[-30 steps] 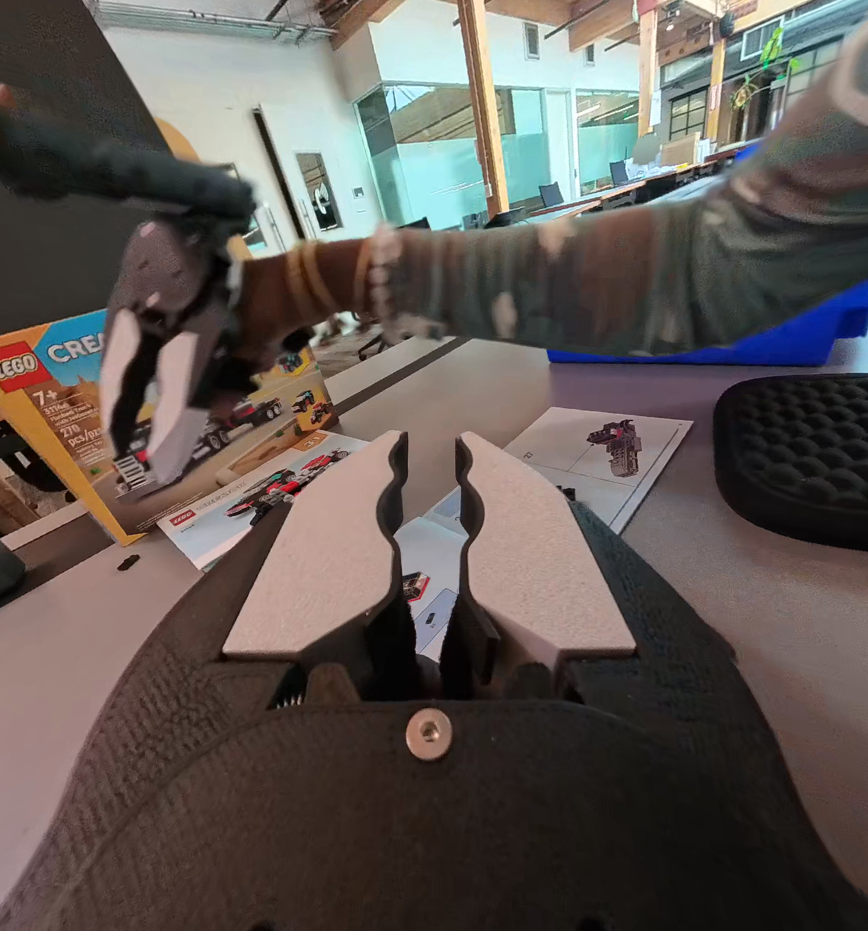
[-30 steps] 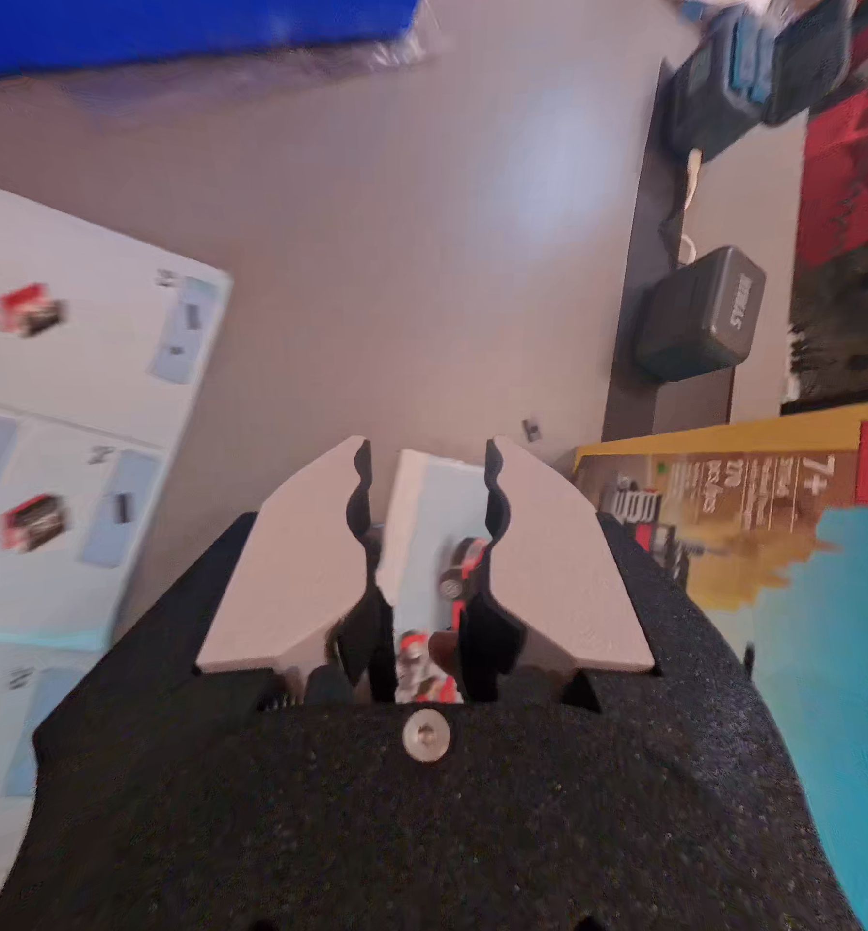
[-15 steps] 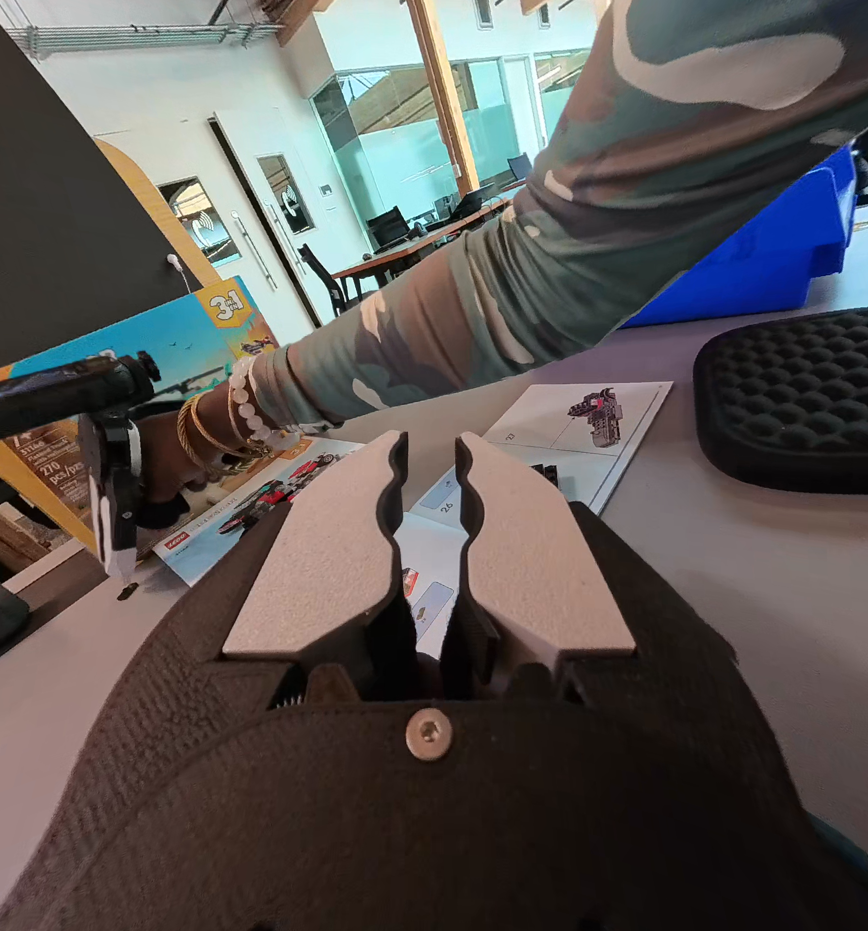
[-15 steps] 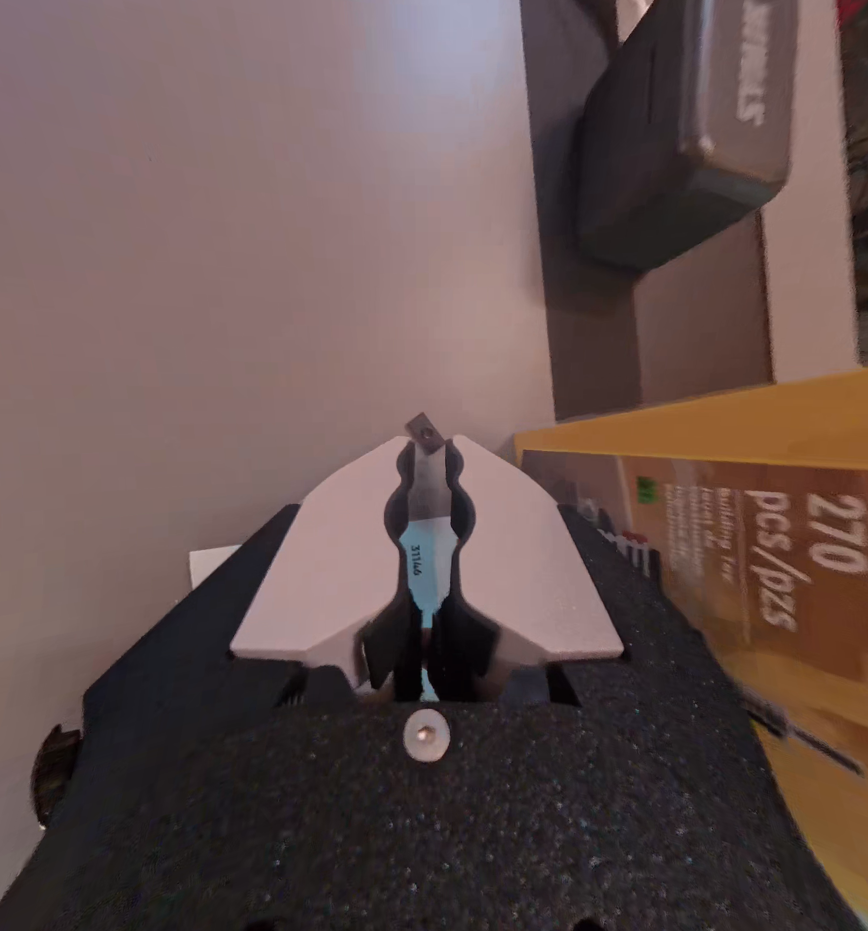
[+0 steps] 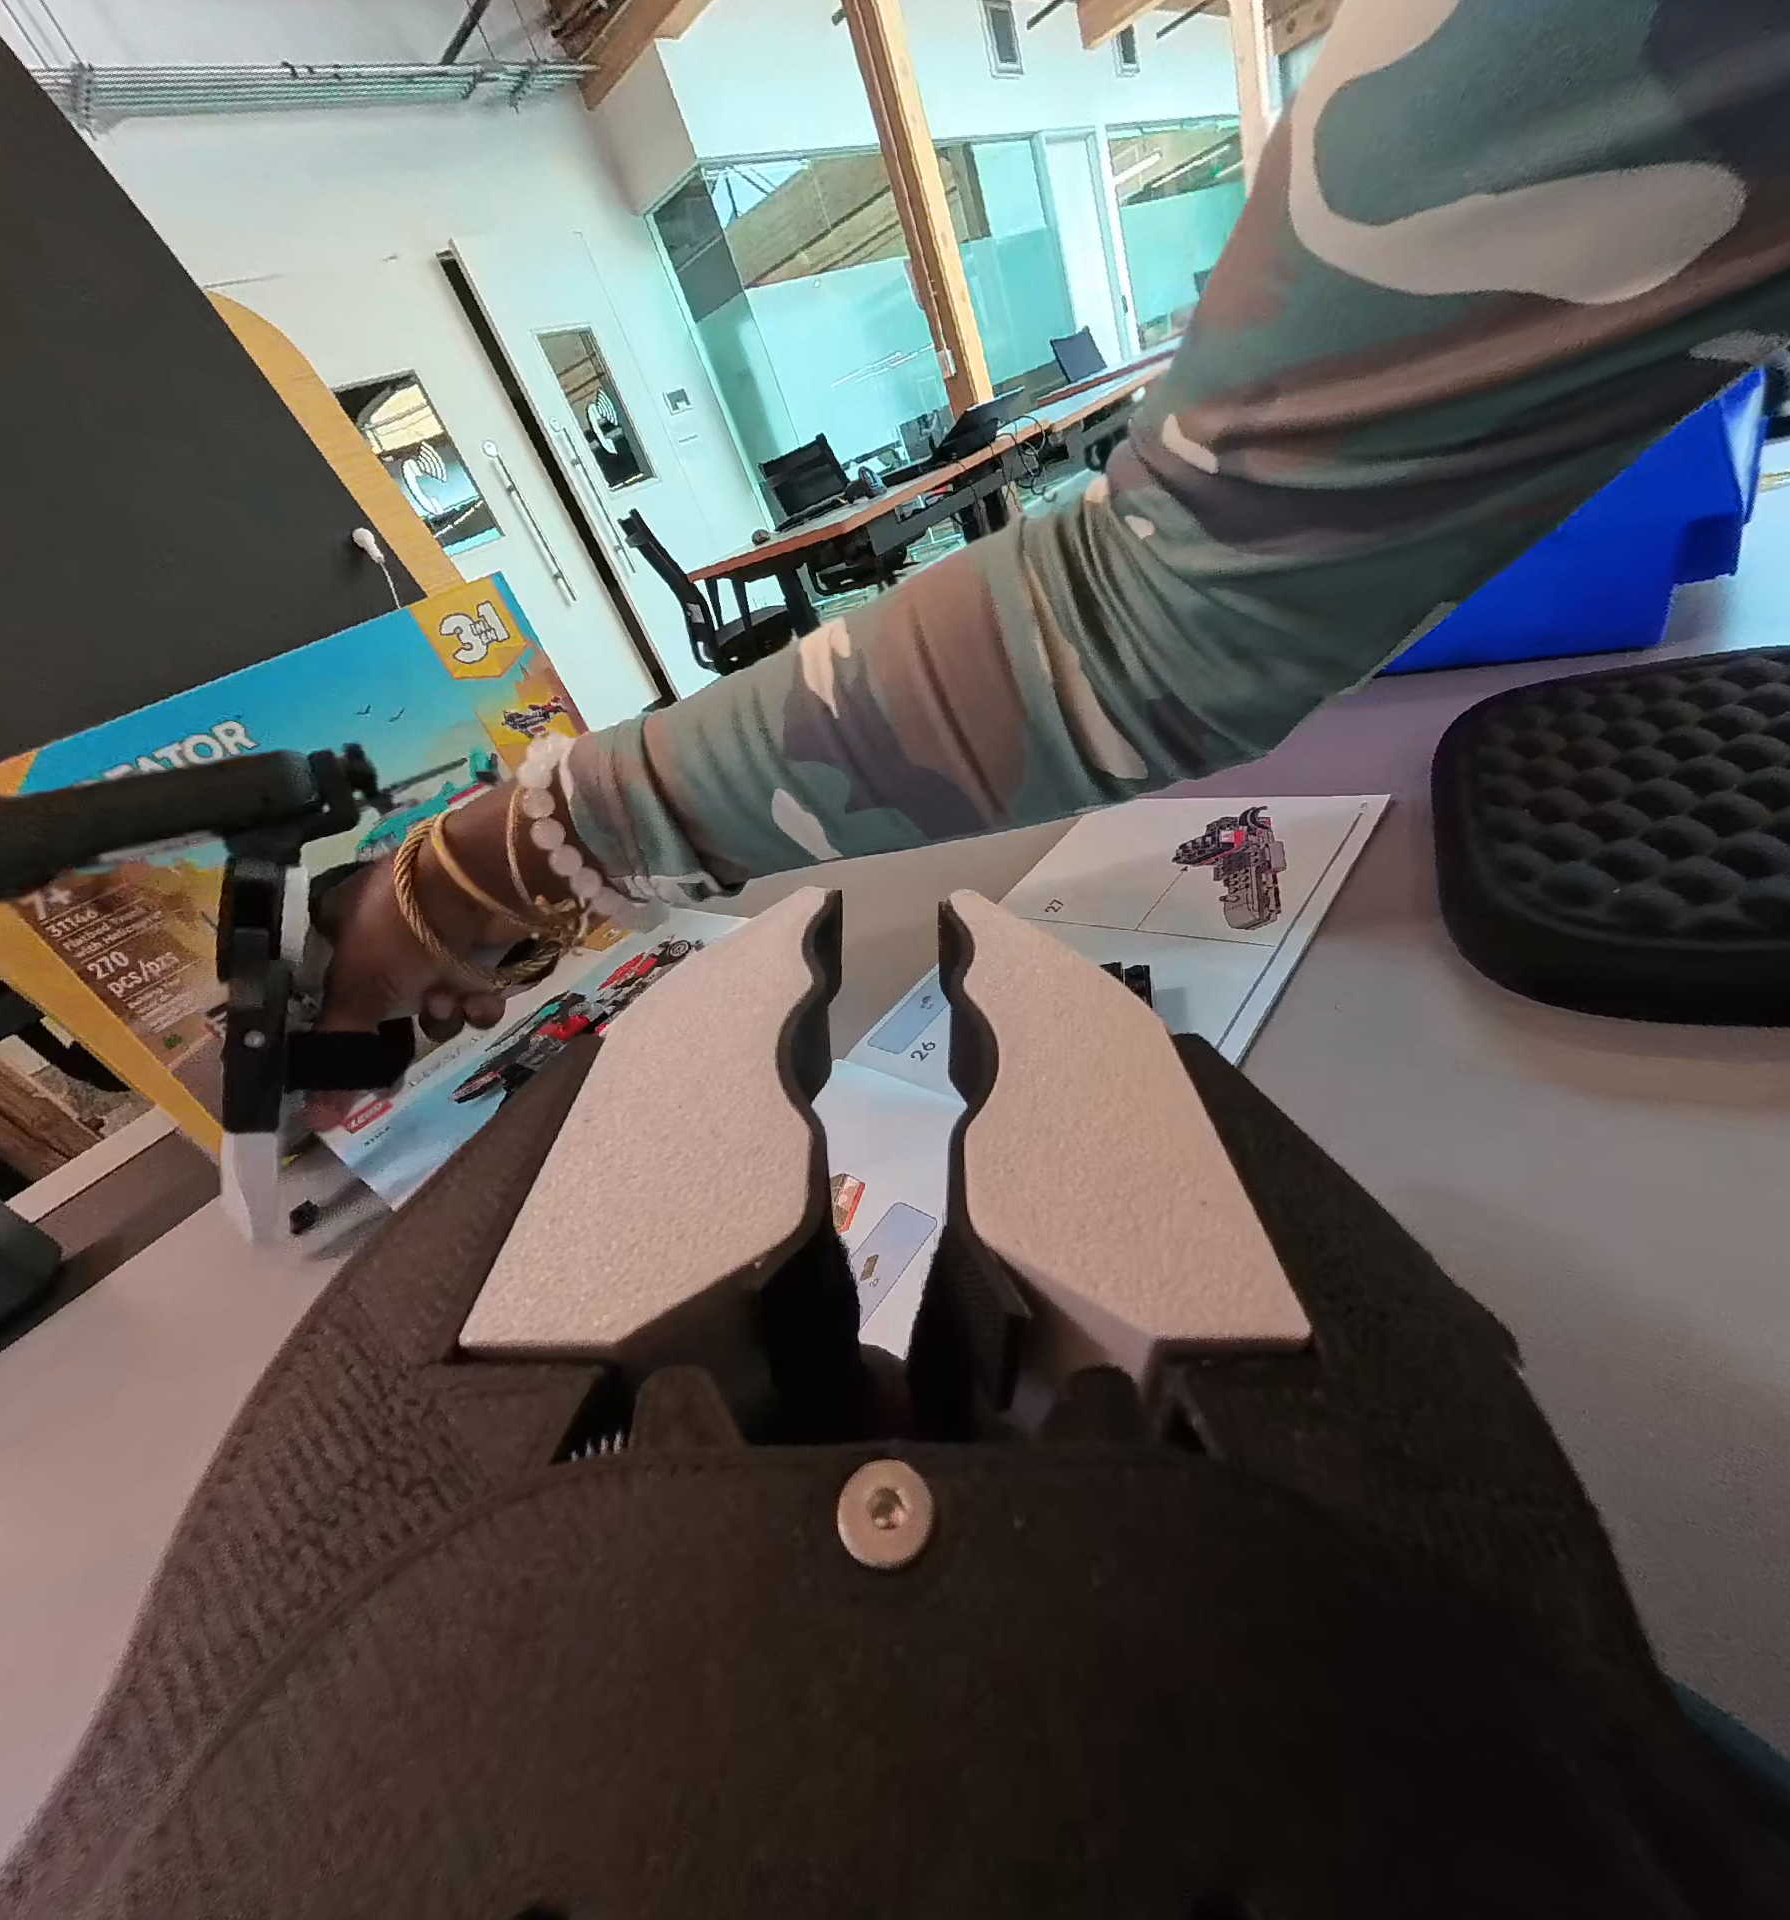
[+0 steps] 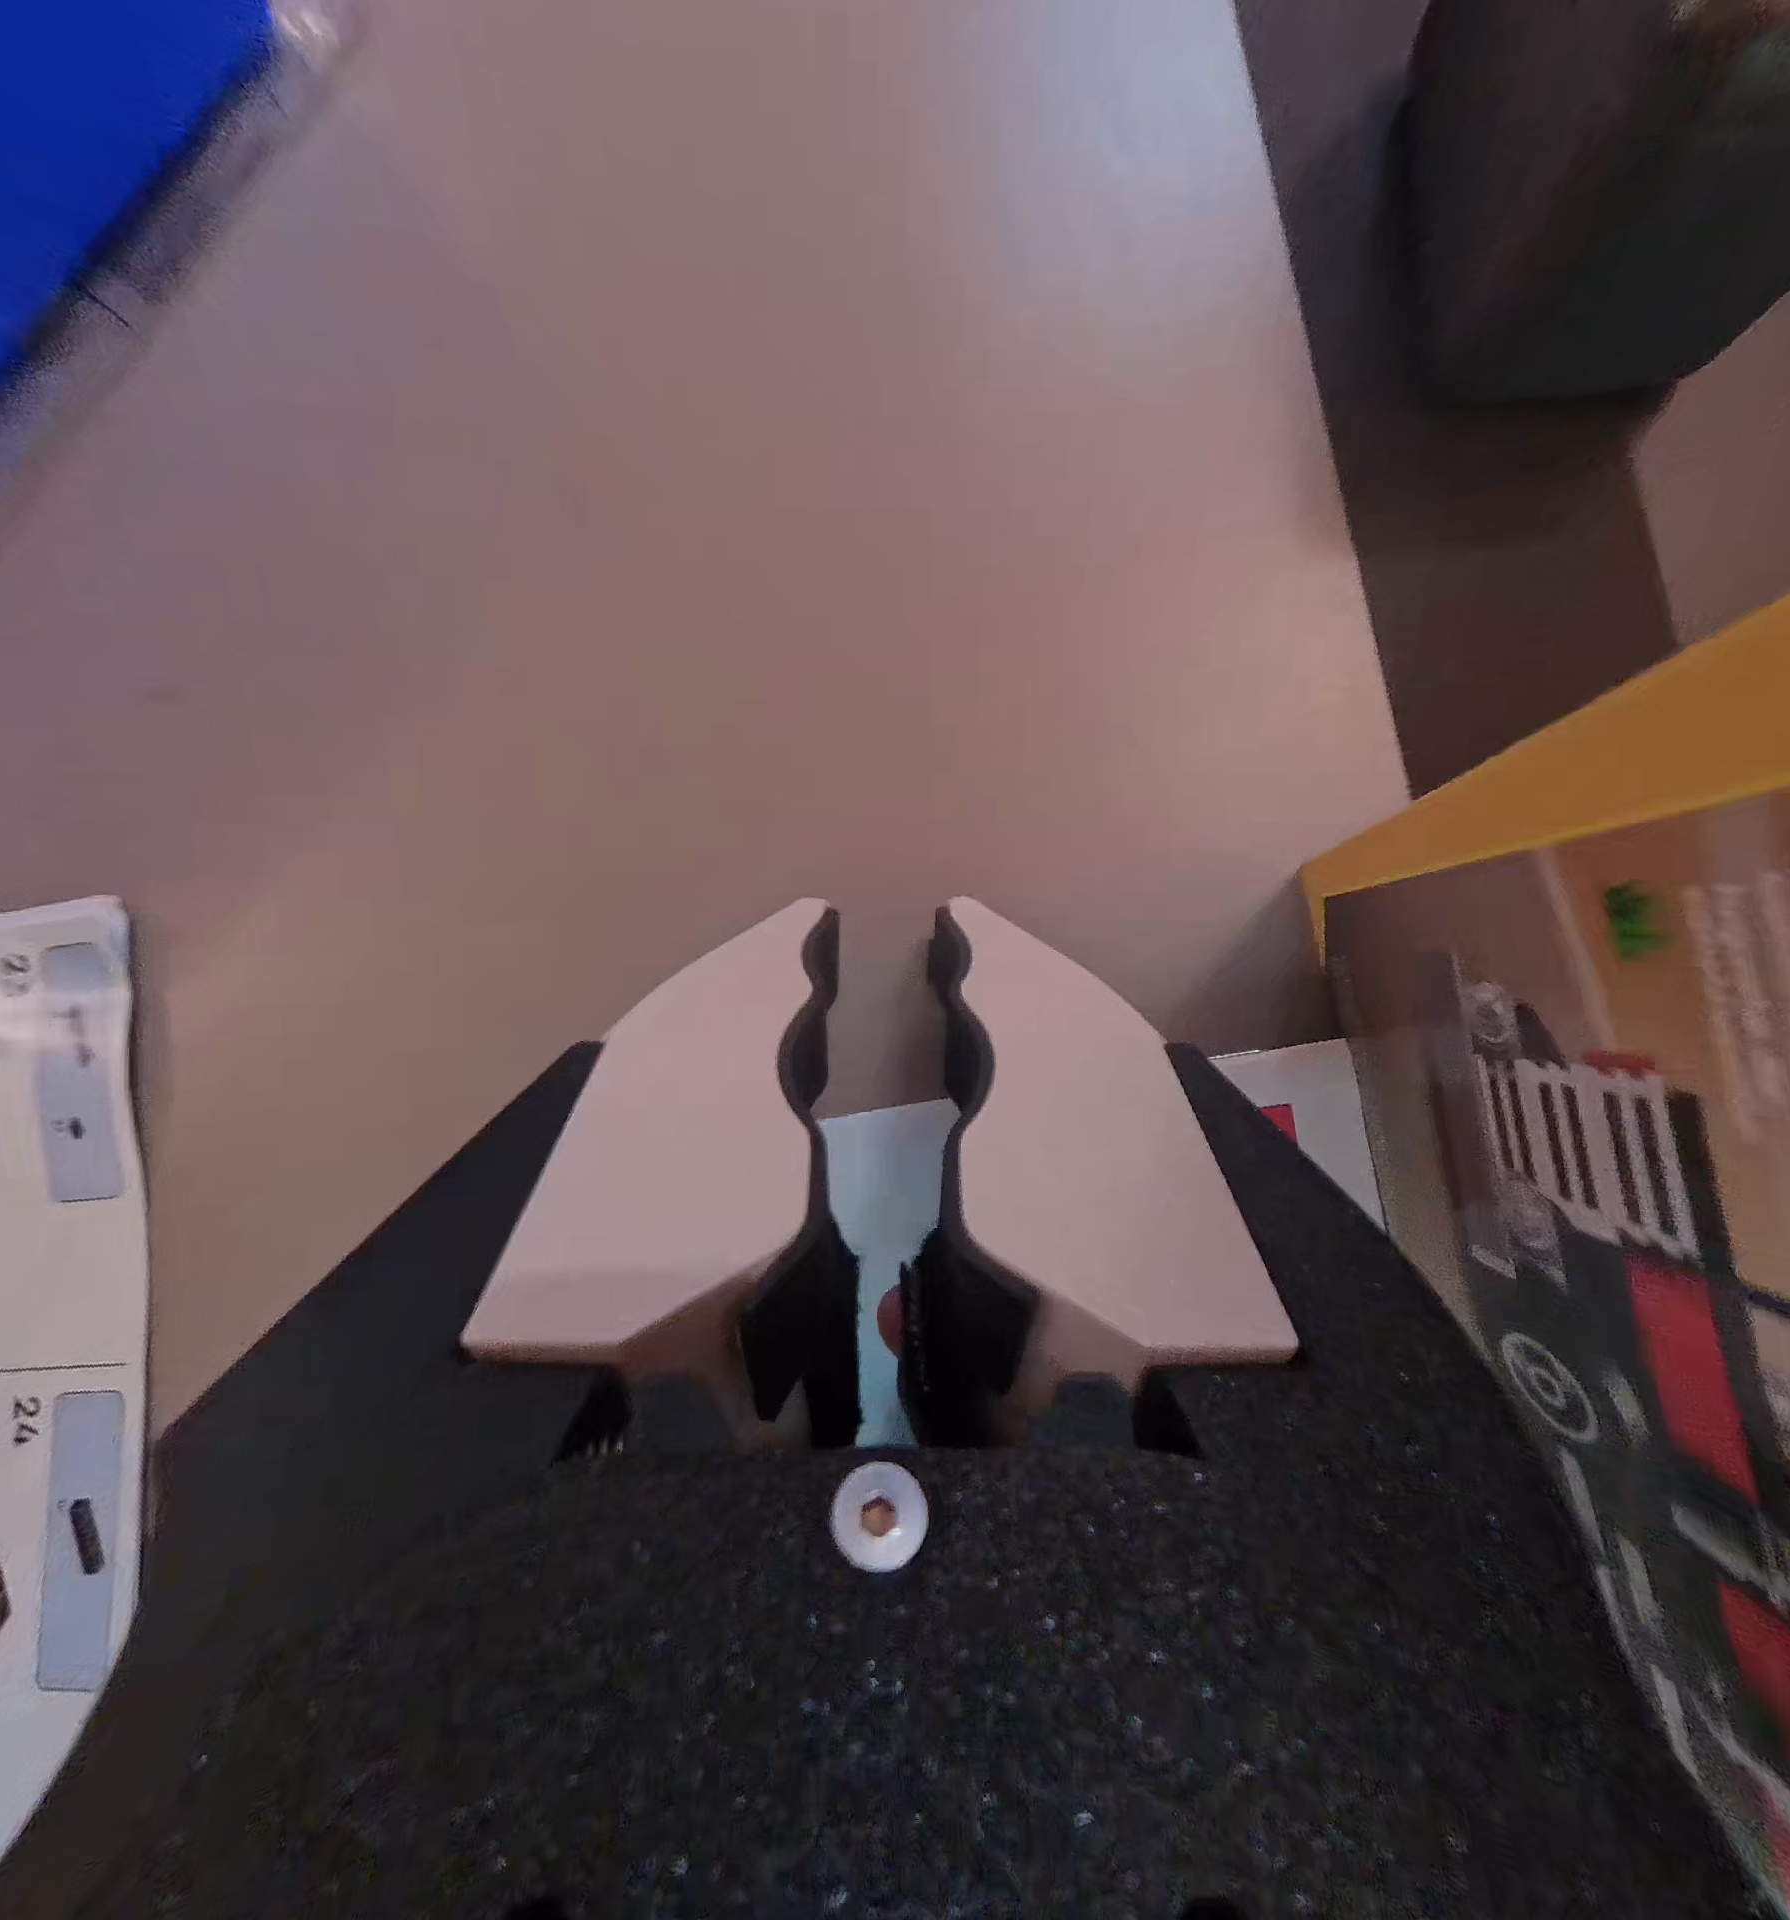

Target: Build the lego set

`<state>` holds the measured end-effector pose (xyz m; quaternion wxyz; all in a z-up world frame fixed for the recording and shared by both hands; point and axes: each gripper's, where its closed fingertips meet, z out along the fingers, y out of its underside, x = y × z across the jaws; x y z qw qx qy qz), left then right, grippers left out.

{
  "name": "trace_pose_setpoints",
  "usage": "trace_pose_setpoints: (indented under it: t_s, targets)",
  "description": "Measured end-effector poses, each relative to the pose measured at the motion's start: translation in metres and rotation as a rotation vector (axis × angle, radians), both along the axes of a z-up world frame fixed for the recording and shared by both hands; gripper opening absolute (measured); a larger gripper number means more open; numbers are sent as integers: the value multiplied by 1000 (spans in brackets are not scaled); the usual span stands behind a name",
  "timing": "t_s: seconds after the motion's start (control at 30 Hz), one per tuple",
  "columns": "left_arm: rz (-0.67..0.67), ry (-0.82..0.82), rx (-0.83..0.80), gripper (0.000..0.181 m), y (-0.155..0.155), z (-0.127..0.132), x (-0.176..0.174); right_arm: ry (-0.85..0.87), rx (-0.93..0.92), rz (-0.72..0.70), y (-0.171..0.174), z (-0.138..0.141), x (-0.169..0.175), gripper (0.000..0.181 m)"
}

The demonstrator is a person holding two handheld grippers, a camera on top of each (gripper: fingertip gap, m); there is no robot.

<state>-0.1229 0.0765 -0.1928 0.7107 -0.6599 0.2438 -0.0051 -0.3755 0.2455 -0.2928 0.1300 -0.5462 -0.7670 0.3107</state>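
**Jaws of both grippers parted, neither one grasping**

Jaws of the left gripper [image 5: 886, 914] stand released with a clear gap and nothing in it. Ahead of and beneath them an open instruction booklet [image 5: 1197, 914] lies flat on the grey table [image 5: 1493, 1195]. A black dimpled mat [image 5: 1649, 831] sits to the right of the jaws, and a blue bin [image 5: 1618, 561] beyond it.

Far to the left of these jaws, a hand [image 5: 382, 966] in a camouflage sleeve [image 5: 1182, 582] points the right gripper [image 6: 883, 914] down at the table. Its jaws are also slack, with only bare table and a booklet cover [image 6: 886, 1195] showing through the gap. In the left wrist view a small black lego piece [image 5: 301, 1216] lies on the table just beside its white fingertips [image 5: 252, 1195]; whether they touch cannot be told. The lego box [image 6: 1597, 790] stands just right of the right jaws.
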Motion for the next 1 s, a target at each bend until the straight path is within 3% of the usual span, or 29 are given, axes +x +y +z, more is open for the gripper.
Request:
trace_pose_setpoints:
  t_s: [0.1,0.23,0.37,0.57,0.73,0.87,1.0]
  targets:
    - [0,2,-1,18,0,0,0,88,22,2,8,16,2,18]
    - [0,14,-4,17,0,-2,1,42,202,85,22,5,14,19]
    - [0,31,-9,18,1,-3,2,14,90,4,15,-1,6,31]
    - [0,48,-9,17,1,-5,4,10,80,-54,18,-8,1,18]
    - [20,27,13,17,0,0,0,31,155,-10,15,-7,3,16]
    - [110,-110,93,16,-3,17,-24,148,114,2,-9,36,20,16]
    - [221,-340,158,16,-9,32,-60,261,160,35,-51,94,82,16]
